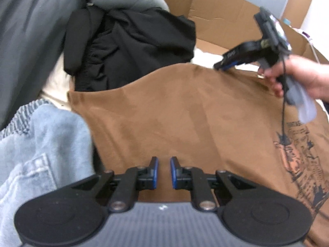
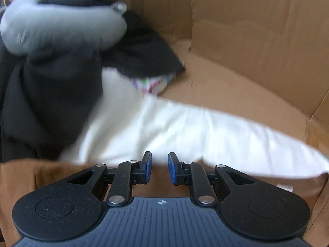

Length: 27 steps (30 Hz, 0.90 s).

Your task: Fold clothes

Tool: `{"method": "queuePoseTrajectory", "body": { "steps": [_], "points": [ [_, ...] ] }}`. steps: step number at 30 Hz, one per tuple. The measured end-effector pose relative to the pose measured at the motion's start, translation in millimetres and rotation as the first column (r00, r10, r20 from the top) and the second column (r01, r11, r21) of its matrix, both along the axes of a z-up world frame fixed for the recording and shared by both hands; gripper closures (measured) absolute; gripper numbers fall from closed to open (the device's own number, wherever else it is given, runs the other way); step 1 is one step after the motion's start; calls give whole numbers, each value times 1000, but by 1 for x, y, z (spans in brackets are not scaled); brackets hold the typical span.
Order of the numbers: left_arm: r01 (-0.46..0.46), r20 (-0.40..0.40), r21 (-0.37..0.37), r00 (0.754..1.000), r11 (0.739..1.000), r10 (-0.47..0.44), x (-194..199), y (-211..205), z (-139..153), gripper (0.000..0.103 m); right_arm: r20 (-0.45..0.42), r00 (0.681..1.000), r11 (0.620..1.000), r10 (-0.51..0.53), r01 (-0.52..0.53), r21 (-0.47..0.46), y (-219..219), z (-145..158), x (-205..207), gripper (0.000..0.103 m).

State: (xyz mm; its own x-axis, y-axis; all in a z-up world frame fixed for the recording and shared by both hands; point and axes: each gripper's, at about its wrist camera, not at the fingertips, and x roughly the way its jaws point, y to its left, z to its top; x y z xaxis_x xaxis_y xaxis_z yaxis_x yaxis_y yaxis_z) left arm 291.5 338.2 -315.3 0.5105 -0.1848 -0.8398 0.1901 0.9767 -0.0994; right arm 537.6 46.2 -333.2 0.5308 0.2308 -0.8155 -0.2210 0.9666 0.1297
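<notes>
A brown T-shirt [image 1: 185,113] lies spread flat, with a dark print [image 1: 298,154] on its right part. My left gripper [image 1: 164,164] hovers over the shirt's near middle, open by a narrow gap with nothing between the blue pads. A hand [image 1: 304,76] holds my right gripper [image 1: 219,66] at the shirt's far edge. In the right wrist view that gripper [image 2: 160,165] is open over the brown shirt's [image 2: 30,177] edge, and the fabric lies below the fingers, not pinched.
A crumpled black garment [image 1: 127,45] lies beyond the shirt's far left. Light blue denim [image 1: 41,144] is bunched at the left. A grey neck pillow [image 2: 61,24] rests on the black cloth. A white sheet [image 2: 185,131] and cardboard box walls [image 2: 246,41] lie beyond.
</notes>
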Motion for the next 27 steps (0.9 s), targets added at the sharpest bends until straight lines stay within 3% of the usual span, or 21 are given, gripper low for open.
{"method": "queuePoseTrajectory", "body": {
  "steps": [4,11,19,22,25,27],
  "points": [
    [-66,-4,-28,998,997,66,2,15,1,95,21,1000,1000,-11,11,29,-5,14,2,79],
    [-120,33,-128,992,985,125,-2,37,34,93,6,990,986,141,-141,85,22,34,-58,78],
    [-132,-20,-177,991,975,130,-27,44,42,93,37,928,924,371,-373,82,65,62,-147,78],
    [-108,-64,-184,993,977,98,-38,37,33,93,60,898,895,436,-439,74,78,63,-172,77],
    [-109,-114,-127,989,986,95,-39,30,18,92,68,878,877,475,-478,47,89,54,-188,77],
    [-110,-146,-85,985,990,96,-38,25,7,91,37,881,879,471,-472,63,94,43,-192,77]
  ]
}}
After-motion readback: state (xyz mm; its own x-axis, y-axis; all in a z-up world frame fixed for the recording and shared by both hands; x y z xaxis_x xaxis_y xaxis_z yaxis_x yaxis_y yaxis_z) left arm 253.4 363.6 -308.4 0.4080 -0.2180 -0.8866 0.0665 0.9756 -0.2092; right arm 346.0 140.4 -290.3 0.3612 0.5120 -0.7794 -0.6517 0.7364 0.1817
